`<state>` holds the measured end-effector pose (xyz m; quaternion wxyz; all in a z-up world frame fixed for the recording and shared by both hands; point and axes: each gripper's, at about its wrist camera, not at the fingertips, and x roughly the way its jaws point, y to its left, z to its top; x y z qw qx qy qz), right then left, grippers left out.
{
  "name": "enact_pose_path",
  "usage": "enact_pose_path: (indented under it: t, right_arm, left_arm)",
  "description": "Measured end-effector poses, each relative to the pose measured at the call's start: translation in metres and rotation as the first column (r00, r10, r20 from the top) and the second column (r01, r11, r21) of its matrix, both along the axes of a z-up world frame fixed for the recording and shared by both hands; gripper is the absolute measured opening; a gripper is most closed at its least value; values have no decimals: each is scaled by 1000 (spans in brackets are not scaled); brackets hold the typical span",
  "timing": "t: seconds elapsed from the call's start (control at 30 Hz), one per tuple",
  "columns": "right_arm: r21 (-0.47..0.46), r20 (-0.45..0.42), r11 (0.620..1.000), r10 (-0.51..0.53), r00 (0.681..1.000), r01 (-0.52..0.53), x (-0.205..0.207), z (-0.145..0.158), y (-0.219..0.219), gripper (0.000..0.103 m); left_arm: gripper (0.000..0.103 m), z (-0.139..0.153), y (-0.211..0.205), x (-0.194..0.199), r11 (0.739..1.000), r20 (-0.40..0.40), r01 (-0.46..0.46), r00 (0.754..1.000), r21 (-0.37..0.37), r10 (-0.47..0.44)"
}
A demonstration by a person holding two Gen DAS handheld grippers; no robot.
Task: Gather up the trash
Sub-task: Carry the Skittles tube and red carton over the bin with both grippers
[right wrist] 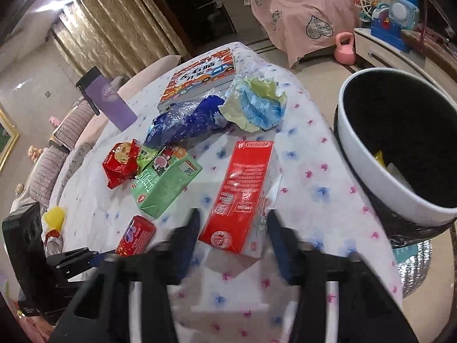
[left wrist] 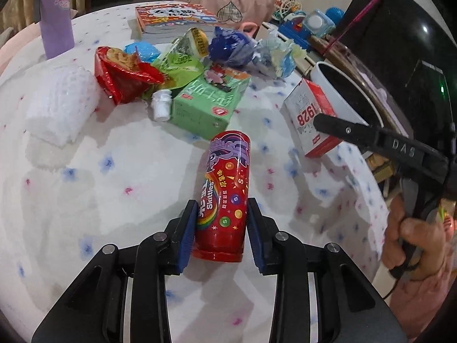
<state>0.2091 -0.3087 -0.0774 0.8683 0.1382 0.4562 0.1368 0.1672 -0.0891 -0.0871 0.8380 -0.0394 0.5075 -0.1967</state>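
A: Our left gripper is holding its jaws partly closed around the lower end of a red tube lying on the bench; both blue pads are sitting against its sides. Our right gripper is keeping its jaws apart on either side of a red and white carton, with gaps showing, so nothing is gripped there.

B: How far along are we getting?

A: We are judging it early. The bin beside the bench is holding only a few scraps, while wrappers, a green carton and a crisp bag are still lying out.

B: Any writing?

A: The tube is reading "Skittles"; the red and white carton is showing "1928".
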Motion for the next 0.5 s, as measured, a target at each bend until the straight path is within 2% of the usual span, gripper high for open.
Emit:
enact_pose_path:
  t: [0.2,0.5]
  right_arm:
    - [51,69,998,-46,997,42,-19,11,-21,37]
    - [93,136,987,-144,980,132,-49,39,-77,36]
  left_arm:
    - [32,11,-25,-3,998,24,34,999,-50,-33]
    - [32,25,-73,5,992,46,102,994,-75,-98]
